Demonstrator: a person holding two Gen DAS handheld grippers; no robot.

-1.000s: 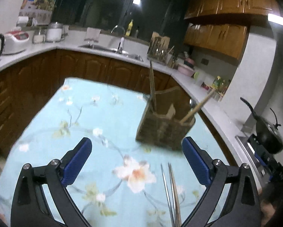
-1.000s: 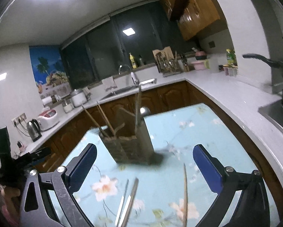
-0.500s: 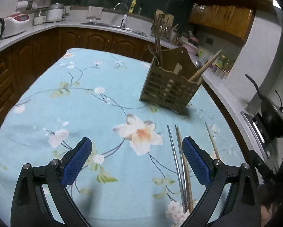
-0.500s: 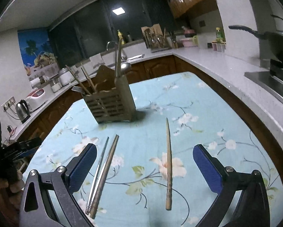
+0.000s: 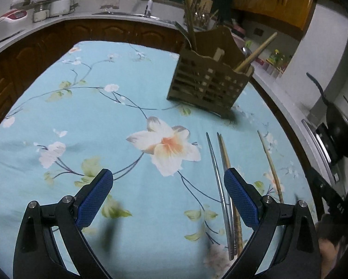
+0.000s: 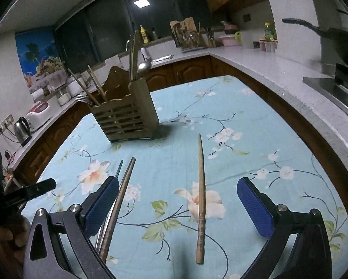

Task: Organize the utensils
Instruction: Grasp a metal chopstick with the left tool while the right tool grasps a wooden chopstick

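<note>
Both grippers wide open, empty. Lone chopstick (image 6: 201,200) lies on cloth dead between my right gripper (image 6: 177,205) jaws, long axis pointing ahead toward holder (image 6: 127,116). Left gripper (image 5: 168,197) sits off-side; chopstick bundle (image 5: 222,181) by its right jaw. Right nearer.

Kettle (image 6: 22,129), wok (image 5: 341,137), perhaps rice cooker (image 6: 38,114)

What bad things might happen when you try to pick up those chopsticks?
1. The lone chopstick is thin and lies flat on the cloth, so the open right gripper may slip off it or pinch the cloth.
2. Three chopsticks lie bunched together by the left gripper; one grab may take several or scatter them.
3. The holder looks light; poking a chopstick in may tip it.
</note>
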